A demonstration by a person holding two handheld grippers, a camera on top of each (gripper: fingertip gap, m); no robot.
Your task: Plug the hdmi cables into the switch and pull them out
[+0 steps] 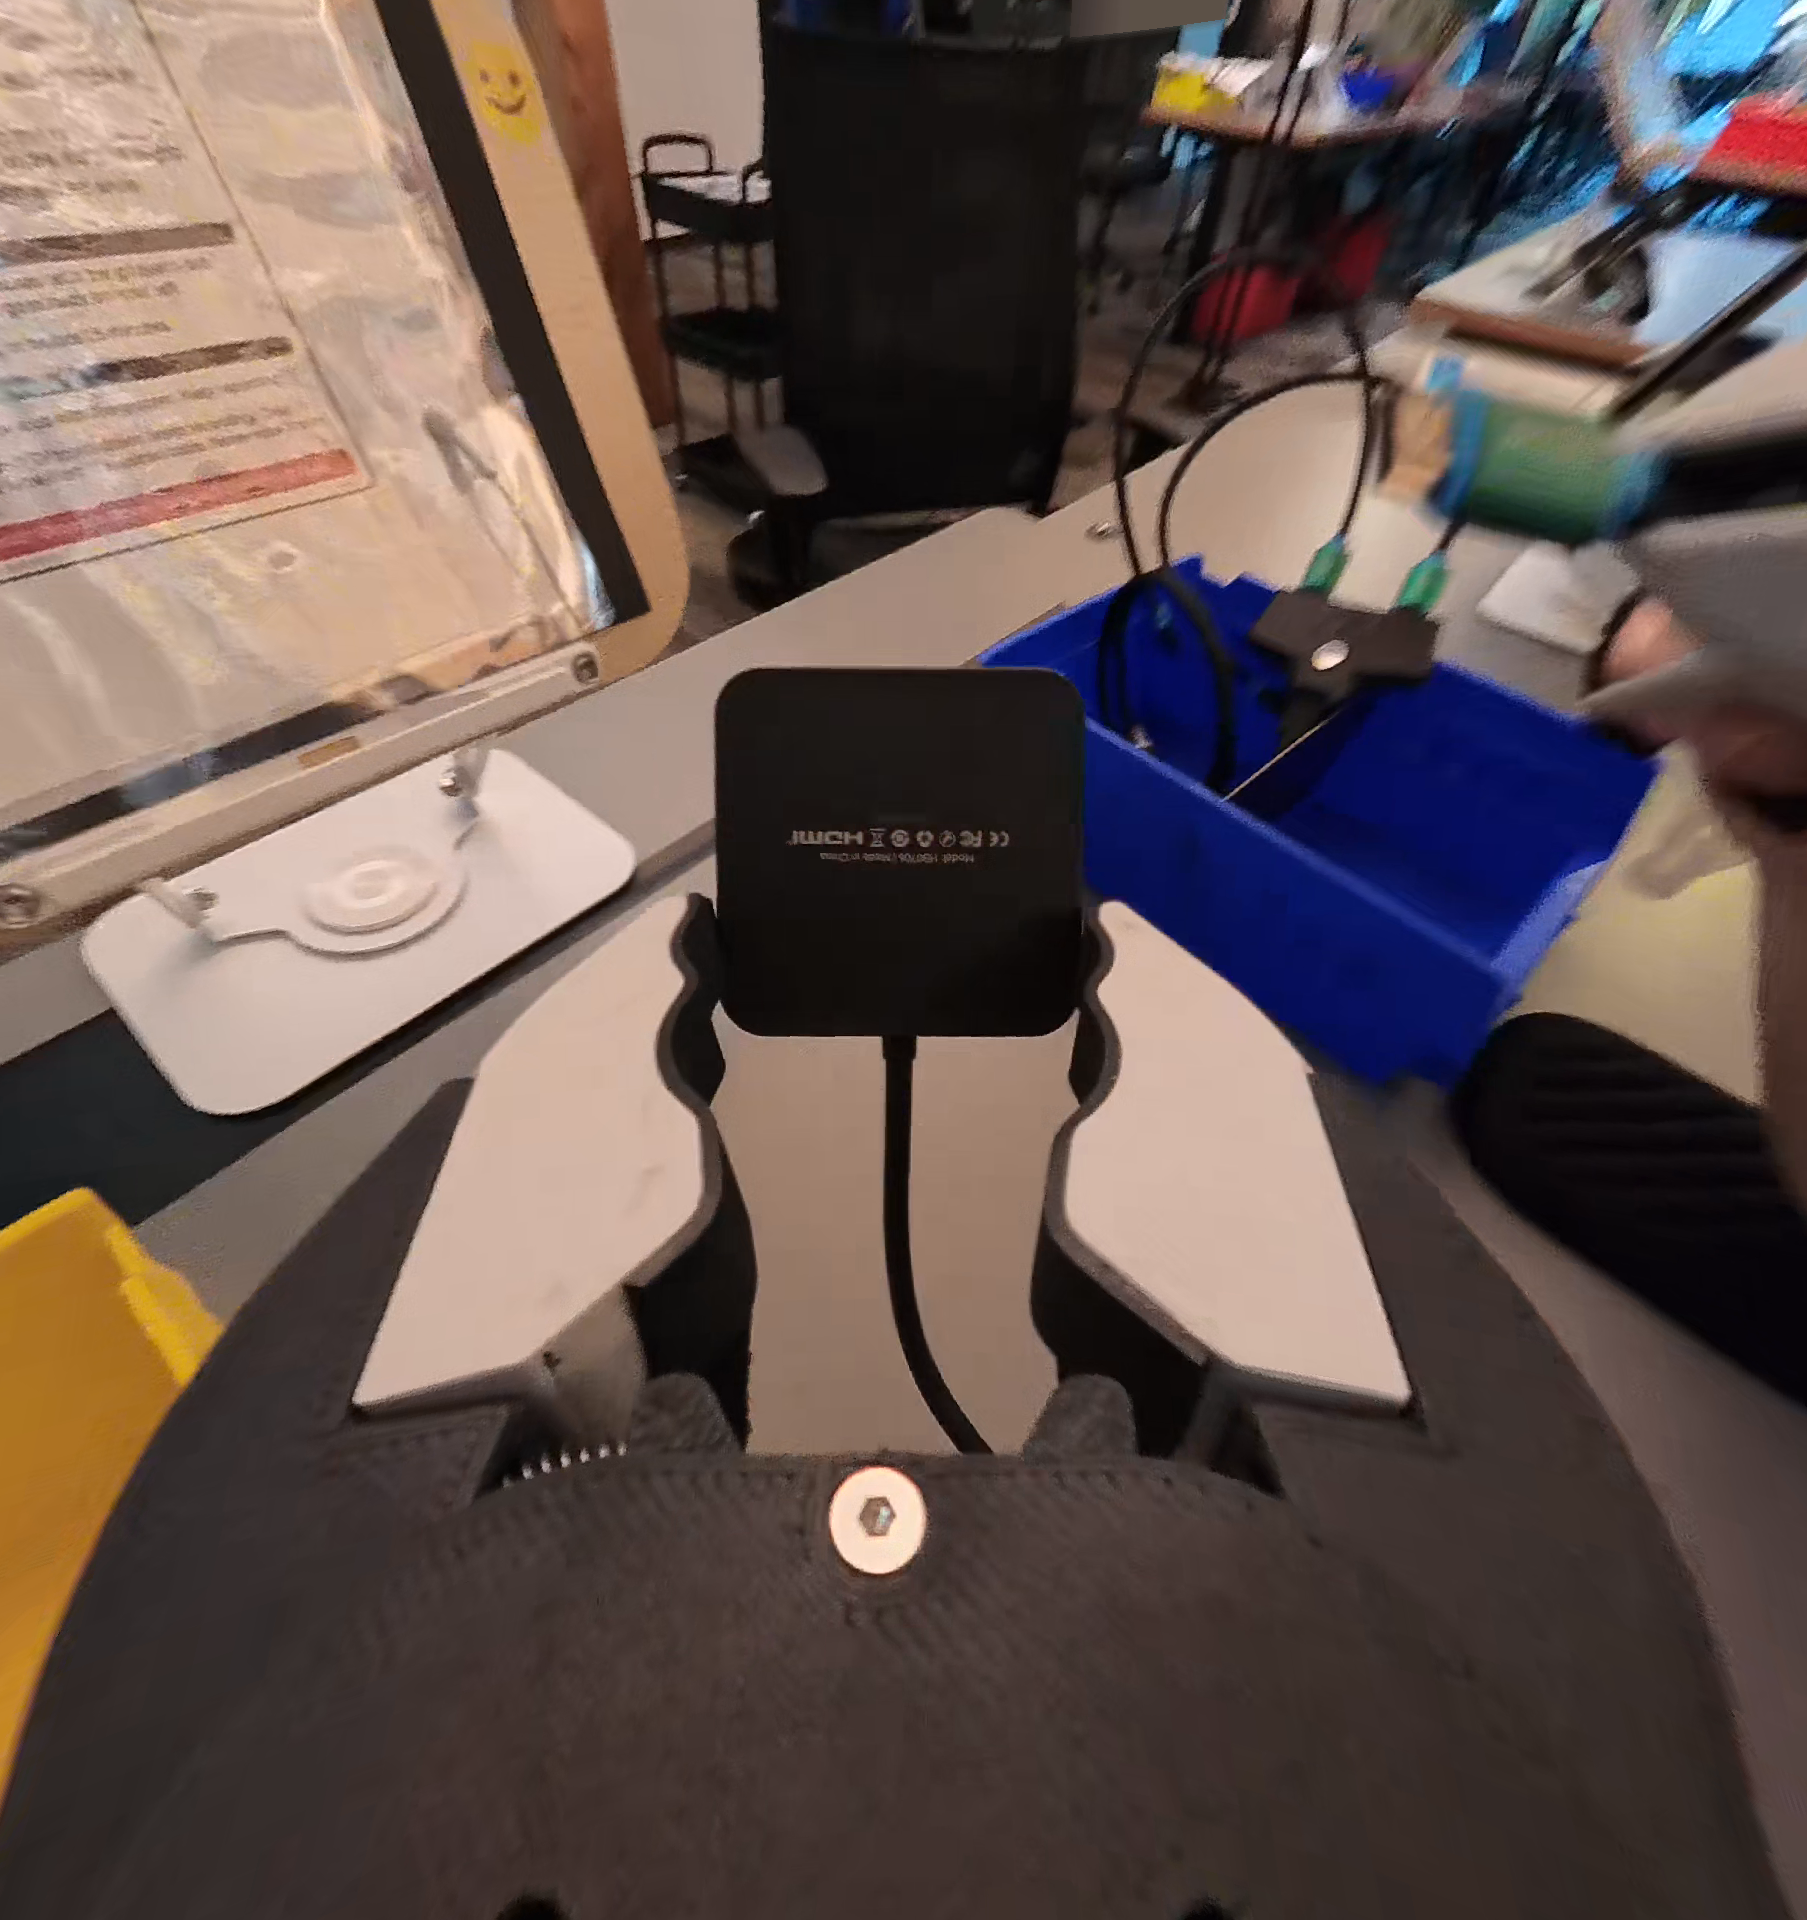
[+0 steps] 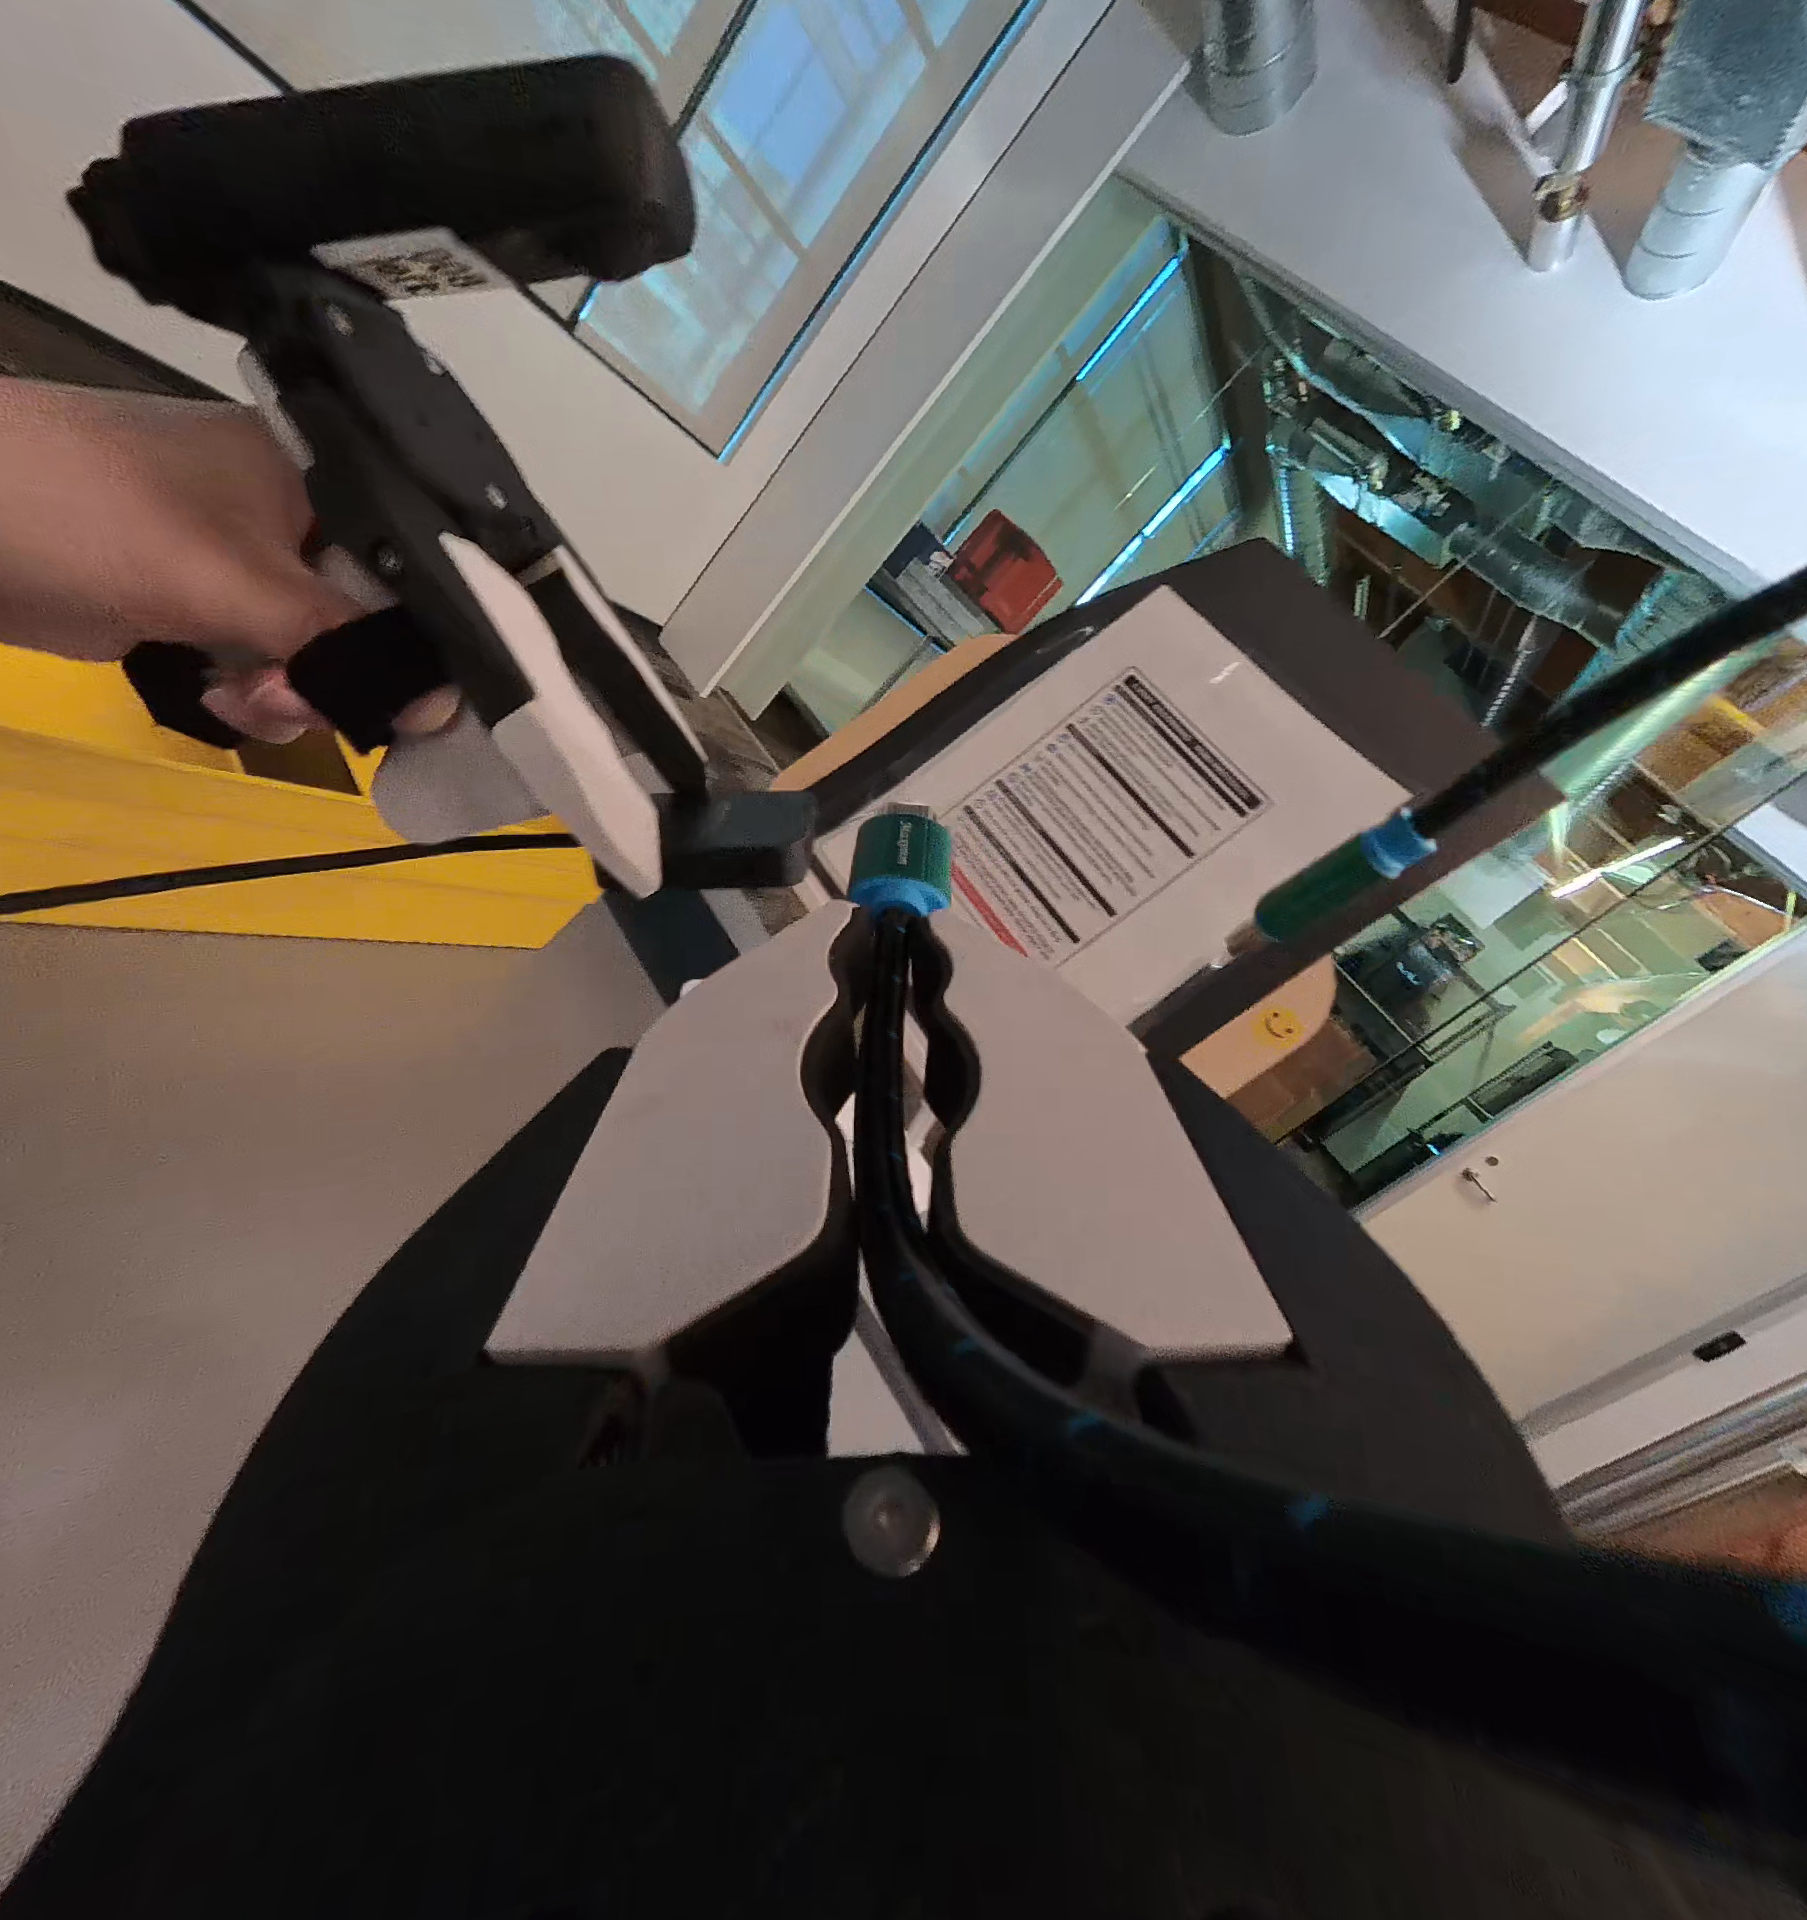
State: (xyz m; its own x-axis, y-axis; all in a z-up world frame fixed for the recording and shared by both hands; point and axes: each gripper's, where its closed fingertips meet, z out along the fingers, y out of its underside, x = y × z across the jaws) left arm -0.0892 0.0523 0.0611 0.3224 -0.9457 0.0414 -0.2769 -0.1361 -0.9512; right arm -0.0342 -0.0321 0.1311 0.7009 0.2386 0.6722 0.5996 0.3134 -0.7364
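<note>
My left gripper [image 1: 894, 961] is shut on a flat black square HDMI switch [image 1: 897, 847], holding it above the table with its own black lead [image 1: 904, 1247] trailing back between the fingers. My right gripper [image 2: 891, 951] is shut on a black braided HDMI cable [image 2: 883, 1122] just behind its green plug [image 2: 899, 857]. The plug points at the edge of the switch [image 2: 748, 836], a short gap away. The same cable's other green plug [image 2: 1325, 883] hangs in the air to the right. The right gripper also shows blurred in the left wrist view [image 1: 1709, 499].
A blue bin [image 1: 1325, 831] to the right holds a second black switch [image 1: 1335, 639] with two green-ended cables plugged in. A yellow bin [image 1: 37, 1403] sits at the left. A framed sheet on a white stand [image 1: 359, 914] stands behind. A person's hand [image 2: 130, 551] holds the left gripper.
</note>
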